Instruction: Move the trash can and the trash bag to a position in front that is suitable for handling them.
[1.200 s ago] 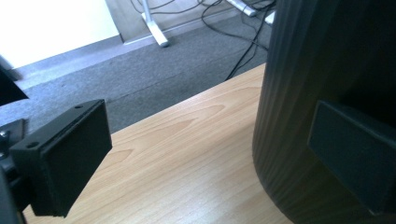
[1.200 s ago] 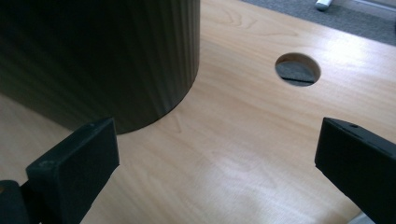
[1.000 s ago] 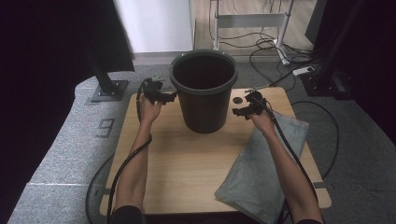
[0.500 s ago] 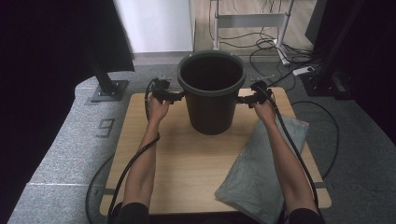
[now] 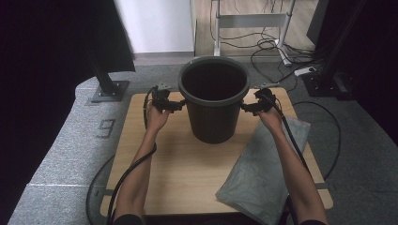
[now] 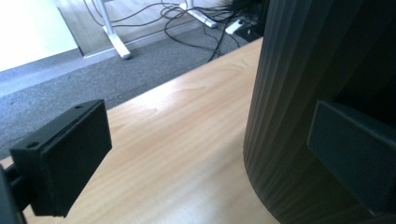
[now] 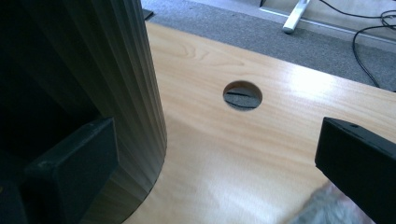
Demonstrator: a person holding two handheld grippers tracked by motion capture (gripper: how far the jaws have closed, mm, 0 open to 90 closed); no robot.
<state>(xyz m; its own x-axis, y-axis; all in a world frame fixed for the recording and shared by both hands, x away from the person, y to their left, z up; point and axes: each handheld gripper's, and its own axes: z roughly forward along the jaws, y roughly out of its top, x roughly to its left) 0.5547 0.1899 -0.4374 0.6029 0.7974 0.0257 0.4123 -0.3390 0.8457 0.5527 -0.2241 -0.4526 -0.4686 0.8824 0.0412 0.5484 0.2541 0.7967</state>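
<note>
High view is showing a dark grey bucket [image 5: 214,101] standing upright toward the far middle of the wooden tabletop [image 5: 183,173], with a gripper pressing in at each side just under its rim. Left gripper [image 5: 174,106] is sitting against the bucket's left wall and right gripper [image 5: 247,106] against its right wall, each carried by a bare forearm coming up from the near edge. A grey bag [image 5: 263,173] is lying flat on the near right part of the tabletop, under the right forearm and apart from the bucket.

Left gripper view is showing its fingers [image 6: 65,163] standing wide apart, one over bare wood and the other in front of the ribbed bucket [image 6: 299,70] wall; whether it is touching is not clear. Right gripper view is showing the same spread: one finger [image 7: 74,172] lying close against the bucket [image 7: 93,70], the other out over the tabletop near a round cable hole [image 7: 242,95], with nothing clamped between them
</note>
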